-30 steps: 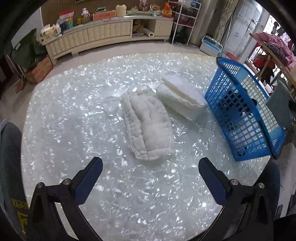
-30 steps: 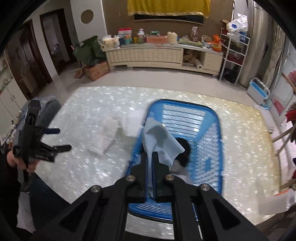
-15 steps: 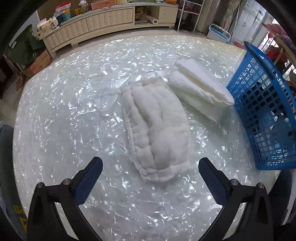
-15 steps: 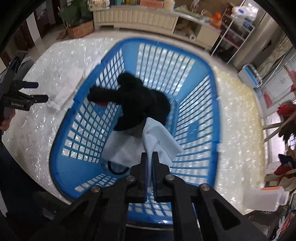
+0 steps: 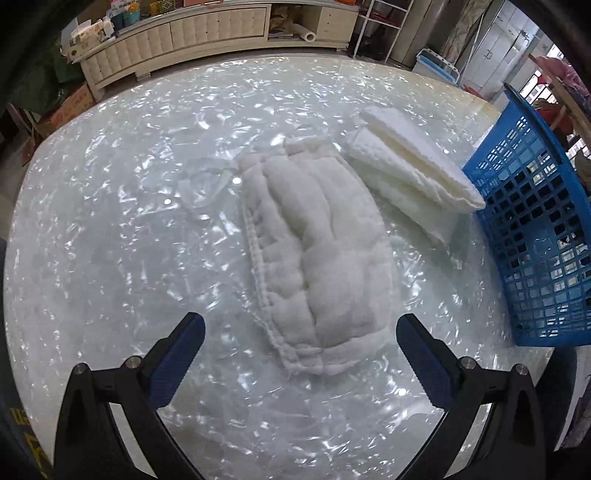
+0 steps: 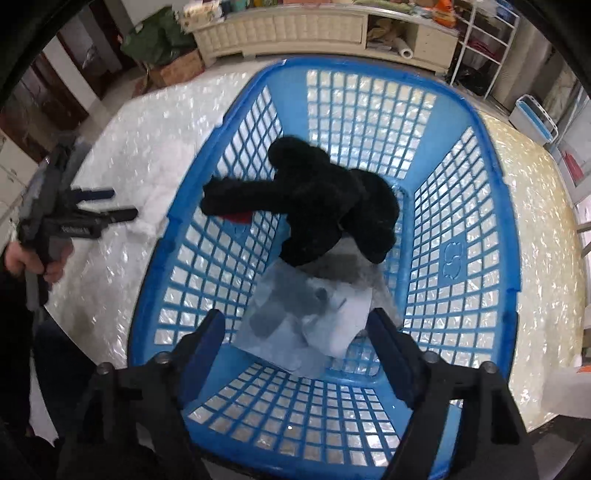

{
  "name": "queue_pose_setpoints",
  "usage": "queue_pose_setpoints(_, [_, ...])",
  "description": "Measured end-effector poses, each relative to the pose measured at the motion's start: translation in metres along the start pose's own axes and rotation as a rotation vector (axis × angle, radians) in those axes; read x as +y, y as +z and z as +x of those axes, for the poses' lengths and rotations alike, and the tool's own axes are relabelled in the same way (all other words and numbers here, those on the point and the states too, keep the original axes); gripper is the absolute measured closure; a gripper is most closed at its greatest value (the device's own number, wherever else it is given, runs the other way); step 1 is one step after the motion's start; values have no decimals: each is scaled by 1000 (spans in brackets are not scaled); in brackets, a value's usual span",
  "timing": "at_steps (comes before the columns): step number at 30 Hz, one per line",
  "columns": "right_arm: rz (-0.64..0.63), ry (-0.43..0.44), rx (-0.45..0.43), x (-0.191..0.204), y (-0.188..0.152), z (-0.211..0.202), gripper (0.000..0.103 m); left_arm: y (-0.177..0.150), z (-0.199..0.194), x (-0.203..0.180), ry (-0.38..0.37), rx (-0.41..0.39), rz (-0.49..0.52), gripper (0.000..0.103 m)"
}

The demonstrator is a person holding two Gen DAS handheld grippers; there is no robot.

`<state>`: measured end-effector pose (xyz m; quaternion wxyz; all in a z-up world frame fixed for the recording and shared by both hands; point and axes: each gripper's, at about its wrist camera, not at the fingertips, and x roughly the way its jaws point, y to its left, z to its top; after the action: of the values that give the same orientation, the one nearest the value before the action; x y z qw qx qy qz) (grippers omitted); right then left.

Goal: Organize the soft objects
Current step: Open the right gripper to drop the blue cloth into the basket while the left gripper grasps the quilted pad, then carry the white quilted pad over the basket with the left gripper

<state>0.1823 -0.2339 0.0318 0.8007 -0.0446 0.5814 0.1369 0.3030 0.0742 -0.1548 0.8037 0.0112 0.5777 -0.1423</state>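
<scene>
A white quilted cloth point(image 5: 317, 254) lies on the shiny table, with a folded white towel point(image 5: 413, 177) to its right against the blue basket point(image 5: 535, 229). My left gripper point(image 5: 301, 330) is open, its fingers on either side of the quilted cloth's near end. In the right wrist view my right gripper point(image 6: 295, 325) is open above the blue basket point(image 6: 454, 254). A pale blue cloth point(image 6: 306, 321) lies loose on the basket floor below it, beside a black plush toy point(image 6: 321, 210). The left gripper point(image 6: 107, 214) shows at the left, over the white cloths.
The round pearly table point(image 5: 110, 240) carries a crumpled clear plastic film point(image 5: 207, 184) left of the quilted cloth. A cream sideboard point(image 5: 207, 33) stands beyond the table. A white metal rack point(image 6: 484, 48) and a small blue-and-white box point(image 6: 535, 118) stand on the floor at the right.
My right gripper has opened and let go of the pale blue cloth, which now lies in the basket. My left gripper has moved closer to the quilted cloth.
</scene>
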Motion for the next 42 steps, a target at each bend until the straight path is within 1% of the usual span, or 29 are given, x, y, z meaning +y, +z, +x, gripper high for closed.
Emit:
queue_pose_setpoints(2, [16,13,-33,-3,-2,-9,25,2,4,-2,-15,0,-1,0])
queue_pose_setpoints(4, [26,22,-69,-5,-4,-19,24,6,9,-5,-9,5,2,0])
queue_pose_setpoints(8, [50,15,-124,-10,-6,-34,19,15,17,-11,4,4,6,0])
queue_pose_setpoints(10, [70,8,-158,-15,-6,-40,14,21,21,-13,13,5,7,0])
queue_pose_setpoints(11, [82,1,-172,-23,0,-42,9,23,24,-12,26,8,5,0])
queue_pose_setpoints(15, [125,-10,-213,-38,-1,-47,8,29,32,-12,27,7,2,0])
queue_pose_setpoints(18, [142,-34,-218,-41,-2,-45,8,31,34,-10,27,-6,-13,1])
queue_pose_setpoints(19, [145,-45,-213,-41,-3,-44,7,31,36,-12,36,-3,0,7])
queue_pose_setpoints(20, [152,-63,-205,-42,-4,-43,7,31,36,-13,46,2,11,17])
queue_pose_setpoints(21, [160,-74,-205,-43,-6,-41,7,31,36,-13,62,2,14,24])
queue_pose_setpoints(22, [169,-72,-206,-44,-7,-41,7,33,35,-14,71,0,10,40])
queue_pose_setpoints(23, [173,-70,-205,-47,-11,-42,7,35,32,-14,54,-5,6,50])
queue_pose_setpoints(24, [176,-72,-201,-47,-13,-40,7,35,30,-13,36,-6,2,55])
queue_pose_setpoints(25, [177,-75,-199,-47,-14,-40,7,35,28,-13,16,-2,-7,64])
queue_pose_setpoints(26, [177,-76,-197,-47,-18,-42,7,35,27,-12,-1,4,-12,71])
queue_pose_setpoints(29, [185,-68,-201,-48,-25,-45,7,33,25,-13,-4,-3,-5,78])
queue_pose_setpoints(33, [197,-49,-212,-51,-27,-49,7,25,10,-16,-43,-29,-16,79])
queue_pose_setpoints(36, [187,-59,-211,-48,-27,-49,7,19,-11,-22,-55,-65,1,79])
queue_pose_setpoints(38, [185,-63,-220,-47,-29,-51,6,17,-29,-27,-63,-87,-5,79])
queue_pose_setpoints(42, [187,-77,-231,-45,-32,-58,1,4,-62,-34,-70,-126,4,79])
